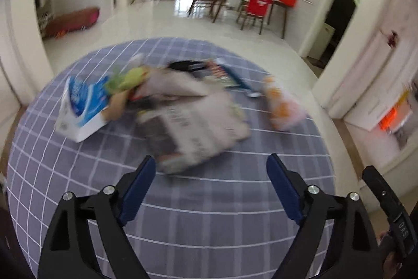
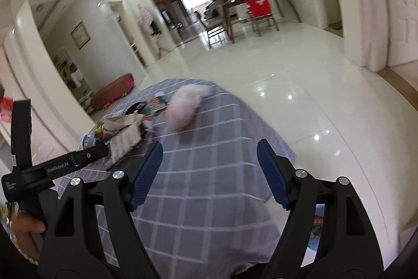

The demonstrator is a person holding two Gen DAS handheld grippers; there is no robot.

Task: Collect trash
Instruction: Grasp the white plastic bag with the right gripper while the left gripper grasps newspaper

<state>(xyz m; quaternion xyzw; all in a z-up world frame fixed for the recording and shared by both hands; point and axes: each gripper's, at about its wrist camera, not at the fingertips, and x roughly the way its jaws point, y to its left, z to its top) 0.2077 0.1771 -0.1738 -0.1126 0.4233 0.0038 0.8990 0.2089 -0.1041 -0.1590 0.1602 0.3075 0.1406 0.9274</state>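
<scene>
Left wrist view: I see my left gripper (image 1: 210,170) spread wide with nothing between its blue pads (image 1: 138,190), poised above the grey checked tablecloth (image 1: 209,221). Just ahead of the fingertips lies the trash pile (image 1: 193,119), blurred; a blue-and-white carton (image 1: 81,109) lies ahead to the left, and a pink-and-orange wrapper (image 1: 283,106) ahead to the right. At the lower right edge a black device (image 1: 392,211) bears letters I cannot read with confidence.

Right wrist view: my right gripper (image 2: 209,166) is likewise released and empty, over the cloth's draped edge (image 2: 198,213). The pile (image 2: 125,132) lies ahead to the left, the pink wrapper (image 2: 185,109) ahead. Only here do I see a hand (image 2: 26,229) holding the other gripper's body (image 2: 65,165), labelled "GenRobot.AI".
</scene>
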